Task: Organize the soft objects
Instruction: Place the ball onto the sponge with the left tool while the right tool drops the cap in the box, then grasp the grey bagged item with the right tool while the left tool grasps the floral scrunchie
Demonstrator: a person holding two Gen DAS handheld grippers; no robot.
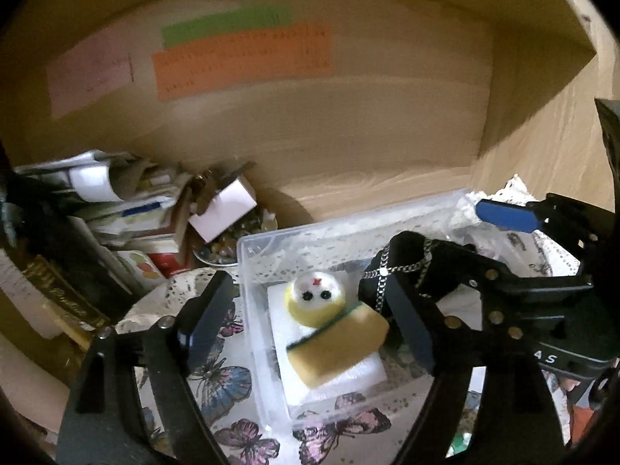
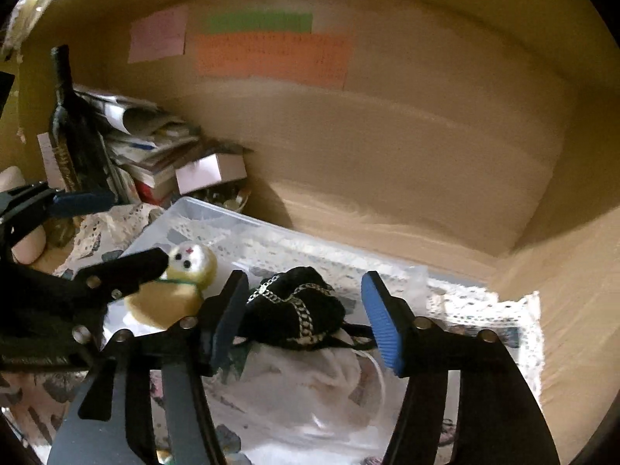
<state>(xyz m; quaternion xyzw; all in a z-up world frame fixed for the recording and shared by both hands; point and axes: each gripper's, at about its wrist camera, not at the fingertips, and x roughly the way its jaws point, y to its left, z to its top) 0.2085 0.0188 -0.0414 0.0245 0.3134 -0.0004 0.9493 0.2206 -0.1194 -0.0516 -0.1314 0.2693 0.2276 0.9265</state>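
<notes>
A clear plastic bin [image 1: 248, 271] holds a white foam block [image 1: 368, 376], a yellow sponge [image 1: 337, 348] and a small yellow-and-white plush toy [image 1: 316, 296]. A black knitted piece with a silver chain [image 2: 298, 310] lies in the bin on white cloth [image 2: 310, 379]. My left gripper [image 1: 306, 333] is open, its fingers astride the sponge and toy. My right gripper [image 2: 306, 321] is open around the black knitted piece, not closed on it. The black piece also shows in the left wrist view [image 1: 391, 271].
The bin sits on a butterfly-print cloth [image 1: 224, 383] with lace edging inside a wooden cabinet. A pile of papers and boxes [image 1: 128, 209], a dark bottle [image 2: 73, 128] and a bowl of stones [image 1: 221, 248] stand at the back left. Coloured notes [image 1: 240, 62] hang on the back wall.
</notes>
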